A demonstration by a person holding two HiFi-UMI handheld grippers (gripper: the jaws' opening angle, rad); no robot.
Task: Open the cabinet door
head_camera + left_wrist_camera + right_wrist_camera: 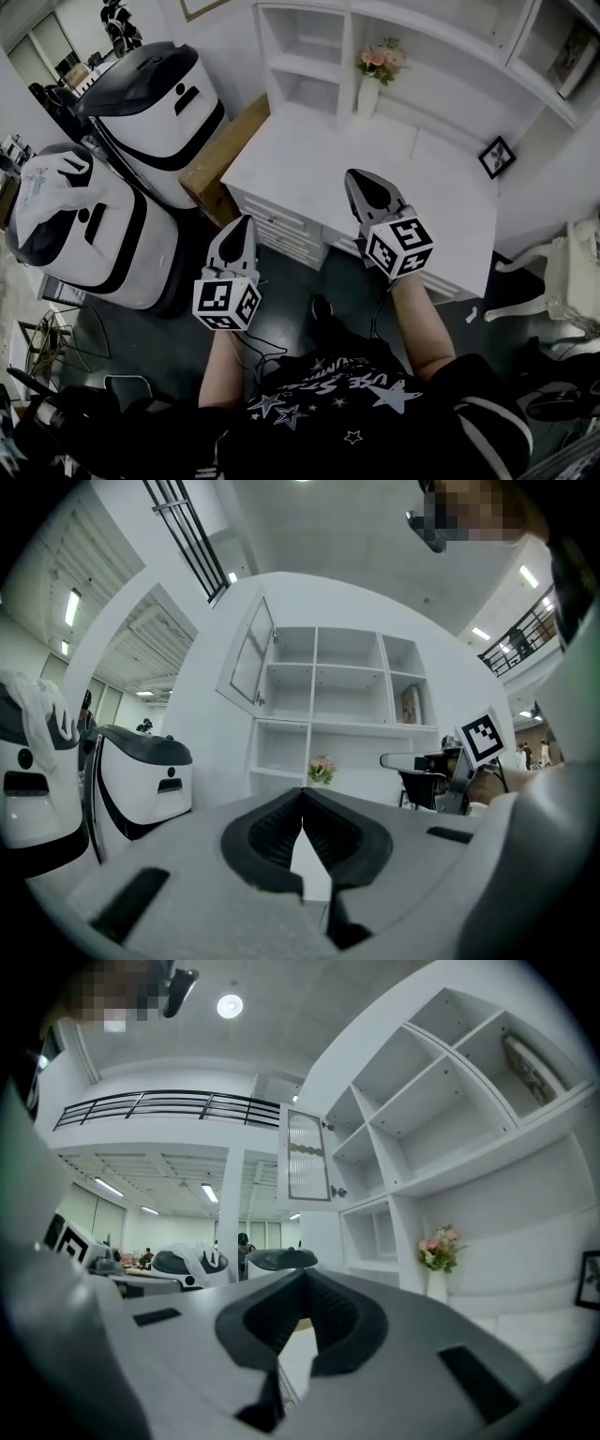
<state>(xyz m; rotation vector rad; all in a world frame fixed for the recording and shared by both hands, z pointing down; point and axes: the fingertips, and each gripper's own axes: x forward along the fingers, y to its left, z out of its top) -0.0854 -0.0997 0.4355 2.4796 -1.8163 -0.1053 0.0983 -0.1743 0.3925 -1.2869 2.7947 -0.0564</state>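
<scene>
A white shelf unit (pixel 319 705) stands on a white desk (pixel 309 159). Its glass cabinet door (pixel 251 658) at the upper left is swung open, hinged out from the shelves; it also shows in the right gripper view (pixel 307 1157). My left gripper (pixel 246 221) hangs in front of the desk's drawers (pixel 281 230), jaws closed tip to tip with nothing between them (pixel 302 791). My right gripper (pixel 358 178) is held over the desk's front edge, its jaws also meeting at the tips and empty (pixel 302 1275). Both are well short of the door.
Two big white-and-black machines (pixel 155 103) (pixel 84 225) stand at the left, with a brown box (pixel 225 150) against the desk's side. A vase of flowers (pixel 375 70) and a picture frame (pixel 495 157) sit on the desk. A white chair (pixel 553 272) is at the right.
</scene>
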